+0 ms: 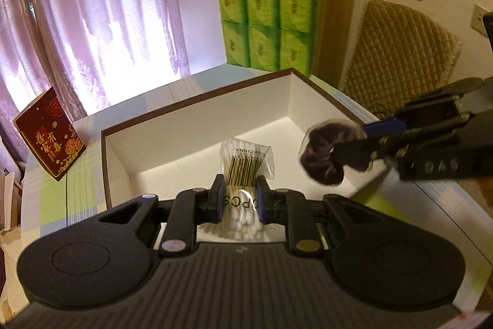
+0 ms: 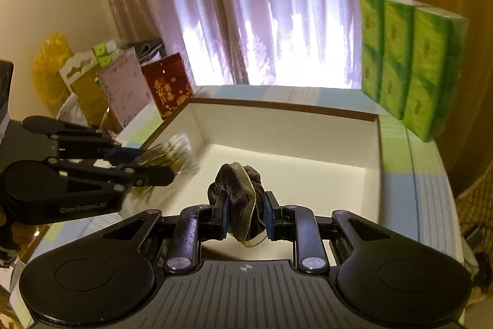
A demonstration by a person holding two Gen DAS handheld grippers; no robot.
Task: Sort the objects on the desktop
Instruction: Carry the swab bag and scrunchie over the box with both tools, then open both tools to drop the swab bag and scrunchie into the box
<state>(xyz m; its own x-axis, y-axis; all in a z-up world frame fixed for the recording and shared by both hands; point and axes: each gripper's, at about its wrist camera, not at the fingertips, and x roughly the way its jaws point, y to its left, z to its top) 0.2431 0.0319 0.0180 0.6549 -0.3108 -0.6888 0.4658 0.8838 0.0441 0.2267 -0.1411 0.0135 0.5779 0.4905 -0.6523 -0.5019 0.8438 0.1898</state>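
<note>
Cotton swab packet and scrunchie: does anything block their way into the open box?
Nothing visible does. The left gripper holds the cotton swab packet and the right gripper holds the scrunchie, both above the box, whose white floor looks bare.

Home room: lilac curtains (image 1: 92, 20), stacked tissue packs (image 1: 268, 23), cushioned chair (image 1: 397, 51).

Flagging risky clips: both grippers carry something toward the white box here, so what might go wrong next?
1. The left gripper pinches the slippery cotton swab bag near one end; it may slide out early.
2. The right gripper holds the dark scrunchie close to the left one above the box; they could collide on release.
3. The scrunchie hangs near the box's wall in the left view and might land outside.
</note>
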